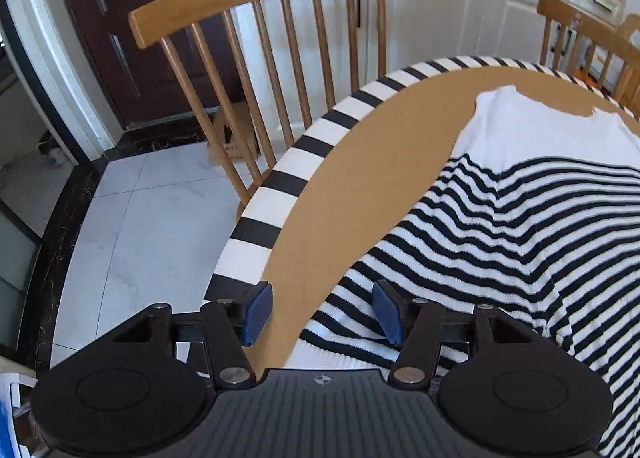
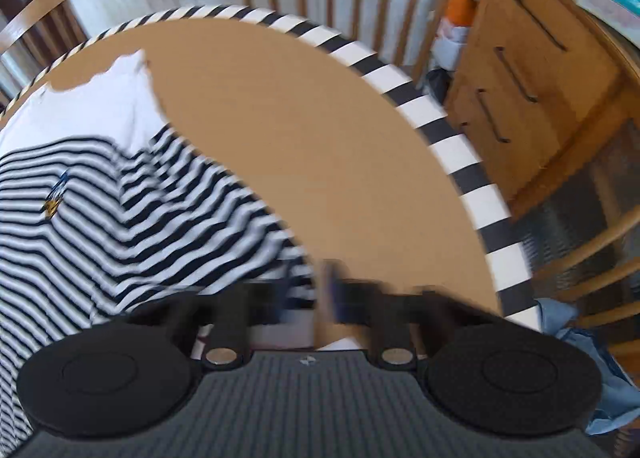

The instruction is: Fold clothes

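Note:
A black-and-white striped sweater (image 1: 520,238) with a white upper part lies spread on a round brown table (image 1: 360,178) that has a striped rim. My left gripper (image 1: 322,314) stands open at the near left of the sweater. Its right blue pad (image 1: 387,316) hovers over the striped sleeve and its left pad is over bare table; neither presses on cloth. In the right wrist view the sweater (image 2: 100,218) fills the left side of the table (image 2: 320,130). My right gripper (image 2: 331,296) is blurred, its fingers together just beside the sweater's right edge. Whether cloth is pinched there I cannot tell.
A wooden spindle chair (image 1: 260,38) stands at the table's far left edge and another (image 1: 580,38) at the far right. A cardboard box (image 1: 236,138) sits on the tiled floor. A wooden drawer cabinet (image 2: 520,98), a chair (image 2: 592,258) and a blue cloth (image 2: 592,370) are right of the table.

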A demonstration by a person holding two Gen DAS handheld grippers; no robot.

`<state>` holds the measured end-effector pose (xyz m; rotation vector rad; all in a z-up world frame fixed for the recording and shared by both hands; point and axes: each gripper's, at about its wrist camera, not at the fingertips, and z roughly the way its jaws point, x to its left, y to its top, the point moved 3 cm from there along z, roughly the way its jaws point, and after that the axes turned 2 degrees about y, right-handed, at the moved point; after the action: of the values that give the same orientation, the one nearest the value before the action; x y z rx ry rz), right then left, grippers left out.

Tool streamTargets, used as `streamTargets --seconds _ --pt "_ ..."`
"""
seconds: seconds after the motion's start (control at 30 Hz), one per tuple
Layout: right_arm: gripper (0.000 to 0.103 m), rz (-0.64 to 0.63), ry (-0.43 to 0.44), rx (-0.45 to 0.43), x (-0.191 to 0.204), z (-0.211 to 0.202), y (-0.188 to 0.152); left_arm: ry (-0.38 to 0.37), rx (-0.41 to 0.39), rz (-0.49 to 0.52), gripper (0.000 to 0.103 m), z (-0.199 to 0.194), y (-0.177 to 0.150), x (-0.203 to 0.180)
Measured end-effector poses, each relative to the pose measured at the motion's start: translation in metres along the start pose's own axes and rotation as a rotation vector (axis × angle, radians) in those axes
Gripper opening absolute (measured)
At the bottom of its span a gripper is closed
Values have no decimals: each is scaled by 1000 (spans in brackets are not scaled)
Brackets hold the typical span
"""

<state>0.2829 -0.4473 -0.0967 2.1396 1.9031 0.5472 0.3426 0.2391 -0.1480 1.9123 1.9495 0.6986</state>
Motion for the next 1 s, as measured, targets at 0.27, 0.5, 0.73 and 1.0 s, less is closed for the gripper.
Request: streamTargets --seconds 0.27,0.5,0.73,1.0 --pt "29 -373 -241 -70 27 -24 8 22 3 27 61 -6 1 -9" --pt "42 -146 -193 -141 13 -54 -4 28 5 -39 60 -26 -10 6" --pt "47 -146 7 -301 69 -120 -40 -19 13 -140 60 -39 -27 12" --pt "59 -248 121 -264 138 -139 -90 -44 -78 -222 53 -73 -53 -25"
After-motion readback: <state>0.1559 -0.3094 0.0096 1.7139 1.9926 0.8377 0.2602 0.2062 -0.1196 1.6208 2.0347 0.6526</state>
